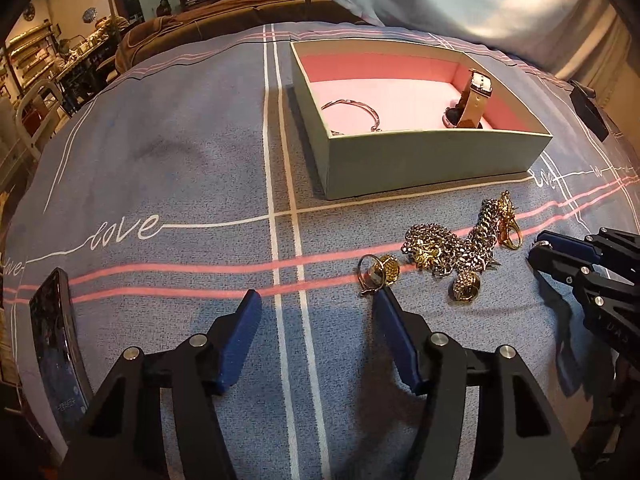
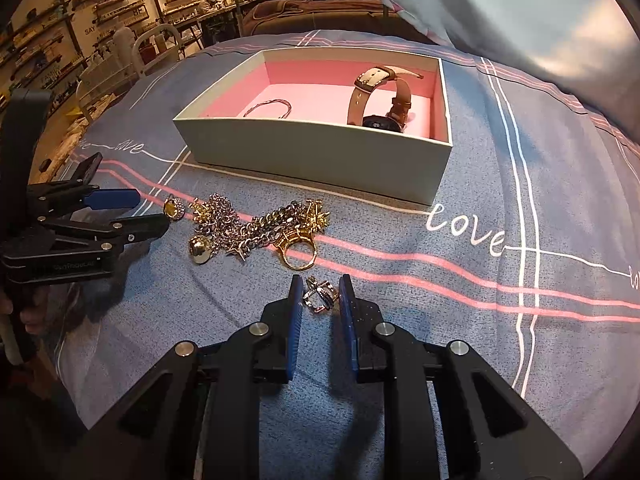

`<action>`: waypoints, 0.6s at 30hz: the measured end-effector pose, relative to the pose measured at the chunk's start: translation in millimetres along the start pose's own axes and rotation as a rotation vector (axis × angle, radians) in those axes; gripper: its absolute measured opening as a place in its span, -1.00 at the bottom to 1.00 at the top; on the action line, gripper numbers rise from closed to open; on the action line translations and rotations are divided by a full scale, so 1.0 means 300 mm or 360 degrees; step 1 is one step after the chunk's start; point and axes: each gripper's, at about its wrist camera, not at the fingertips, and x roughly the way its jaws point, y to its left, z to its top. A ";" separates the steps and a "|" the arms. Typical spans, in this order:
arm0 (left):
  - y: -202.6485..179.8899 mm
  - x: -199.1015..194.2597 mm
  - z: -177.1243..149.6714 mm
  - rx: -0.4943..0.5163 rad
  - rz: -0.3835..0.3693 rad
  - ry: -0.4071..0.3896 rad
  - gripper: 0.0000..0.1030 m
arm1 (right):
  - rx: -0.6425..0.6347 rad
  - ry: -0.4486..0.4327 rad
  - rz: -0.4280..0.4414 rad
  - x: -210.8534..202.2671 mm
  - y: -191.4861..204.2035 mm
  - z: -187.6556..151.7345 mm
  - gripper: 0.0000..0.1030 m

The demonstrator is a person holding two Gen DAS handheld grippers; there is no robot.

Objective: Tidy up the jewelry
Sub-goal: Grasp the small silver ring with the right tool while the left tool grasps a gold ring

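From the left wrist, the left gripper (image 1: 316,300) hangs low over the blue "love" bedspread (image 1: 180,168) with its fingers spread wide and nothing between them. A gold ring (image 1: 378,273) lies just beside its right fingertip. Past that sits a tangled silver-and-gold chain (image 1: 452,246), and beyond it the open box (image 1: 420,160) with pink lining, holding a bangle (image 1: 354,114) and a tan-strapped watch (image 1: 472,100). A dark phone (image 1: 56,344) lies at the left edge.

From the right wrist, the right gripper (image 2: 320,286) is narrowed around a small silver ring (image 2: 320,298) lying on the bedspread; I cannot tell whether the pads touch it. A large gold ring (image 2: 298,250) lies just ahead, against the chain.
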 end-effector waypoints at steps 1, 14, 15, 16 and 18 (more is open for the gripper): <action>-0.010 0.003 0.006 0.0017 -0.0004 -0.0001 0.13 | 0.0002 0.0000 0.0002 -0.001 0.000 0.000 -0.63; -0.029 -0.009 0.015 0.0069 -0.0089 -0.0034 -0.67 | 0.0010 0.0000 0.0006 -0.001 -0.002 -0.003 -0.63; -0.028 -0.017 0.011 0.0060 -0.0096 -0.0039 -0.68 | 0.0011 0.0000 0.0007 -0.002 -0.002 -0.003 -0.63; -0.026 -0.028 0.008 0.0049 -0.0108 -0.0049 -0.68 | 0.0010 0.0000 0.0007 -0.001 -0.003 -0.003 -0.63; -0.024 -0.058 0.006 0.0032 -0.0145 -0.0093 -0.68 | 0.0010 0.0002 0.0008 -0.001 -0.002 -0.003 -0.63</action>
